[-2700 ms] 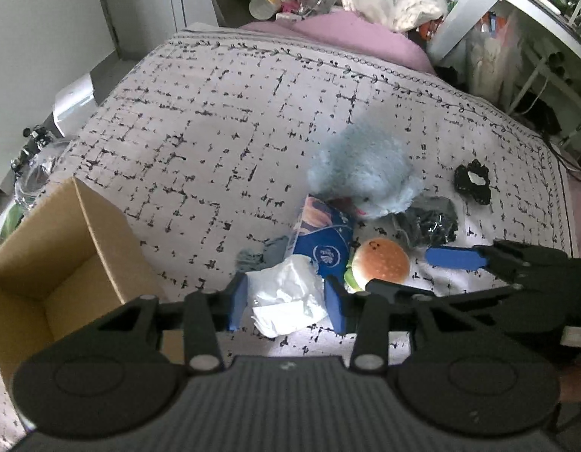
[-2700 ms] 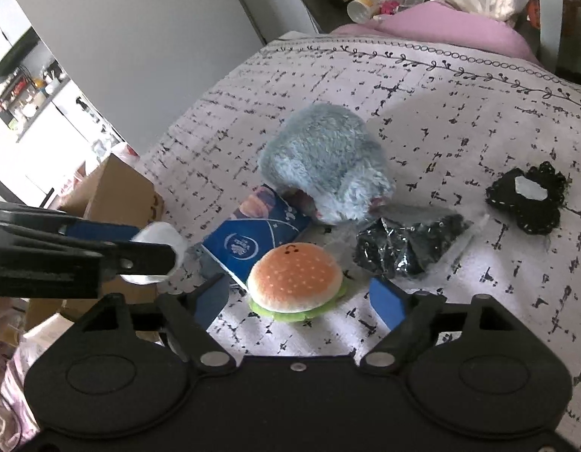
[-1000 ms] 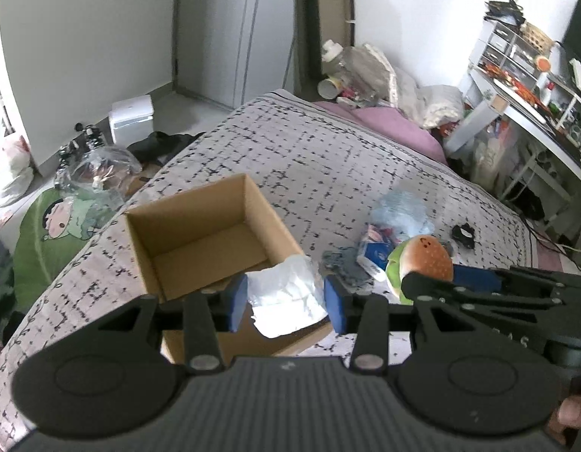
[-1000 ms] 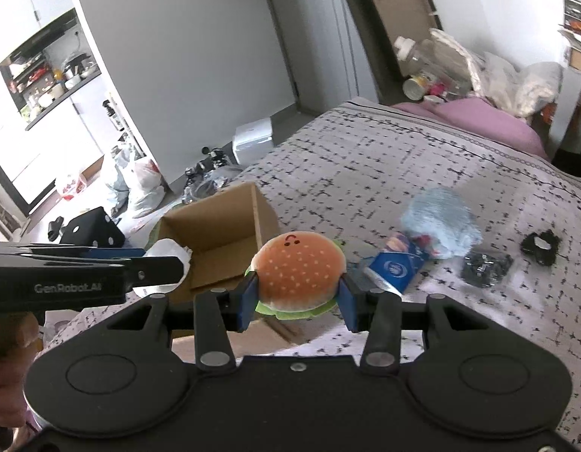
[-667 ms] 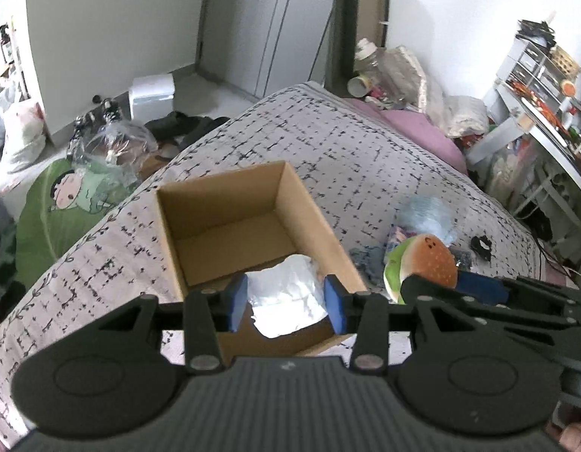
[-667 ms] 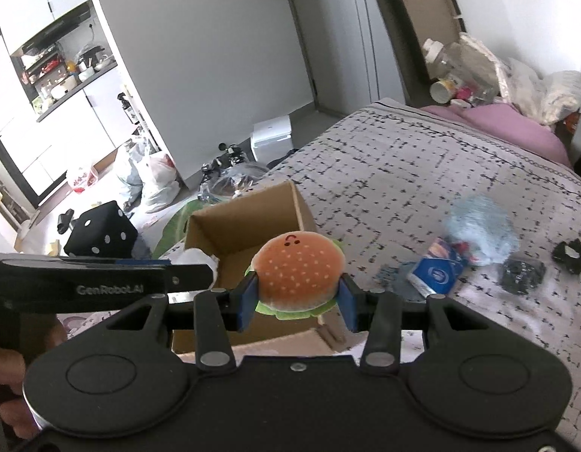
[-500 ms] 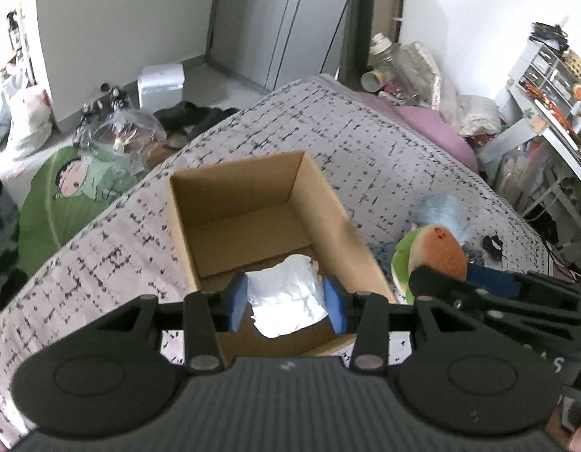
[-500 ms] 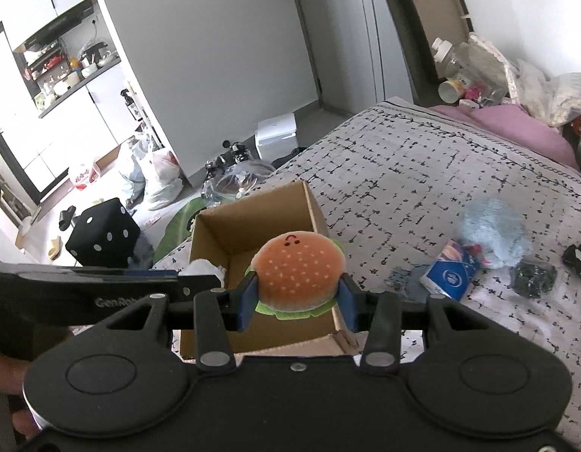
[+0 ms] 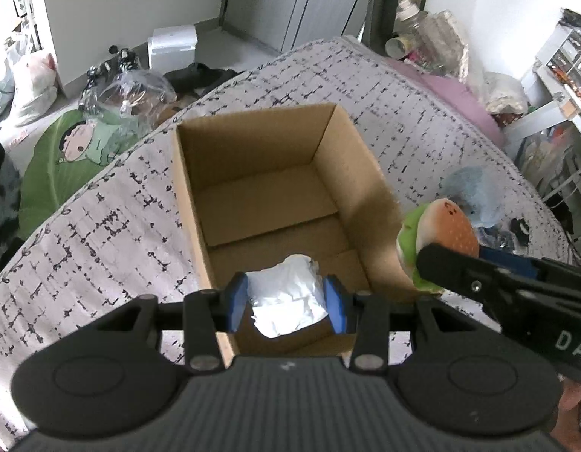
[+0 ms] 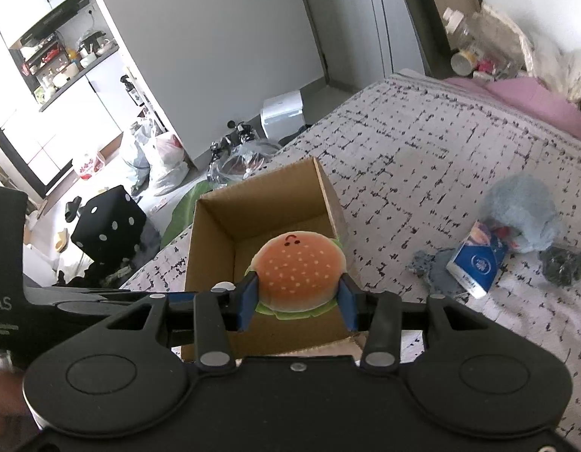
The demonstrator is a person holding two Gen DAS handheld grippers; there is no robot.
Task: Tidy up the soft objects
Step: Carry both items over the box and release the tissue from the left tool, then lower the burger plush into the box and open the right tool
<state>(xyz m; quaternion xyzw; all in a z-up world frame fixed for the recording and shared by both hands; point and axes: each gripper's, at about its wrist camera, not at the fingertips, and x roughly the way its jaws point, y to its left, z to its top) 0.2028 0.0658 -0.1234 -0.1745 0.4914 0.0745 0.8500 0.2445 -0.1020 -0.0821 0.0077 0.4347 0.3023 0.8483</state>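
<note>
— So both hands are loaded, then?
— Yes. The left gripper (image 9: 286, 309) has its blue pads clamped on a crumpled white tissue (image 9: 286, 307), and the right gripper (image 10: 296, 303) is squeezing a plush burger (image 10: 298, 277) by its sides, bun facing up

— Why hold them over there?
— My guess is that the cardboard box (image 9: 253, 143) is the collection spot. It sits open near the left edge of the bed (image 9: 102, 226), and as far as I can see, nothing lies on its floor. The tissue hangs over the box's near end, inside the rim, so letting go should drop it straight in

— And the burger?
— From the left camera it sits just outside the box's right wall, beside the rim. It probably needs to go further left before release

— How are the hands angled?
— Both grippers tip steeply downward toward the box, the left one more so. The right one reaches in from the right side

— Anything left on the bed?
— A fluffy blue plush (image 10: 524, 211), a blue packet (image 10: 475, 263) and a dark bundle (image 10: 563, 265) lie together near the right edge, well apart from the box
</note>
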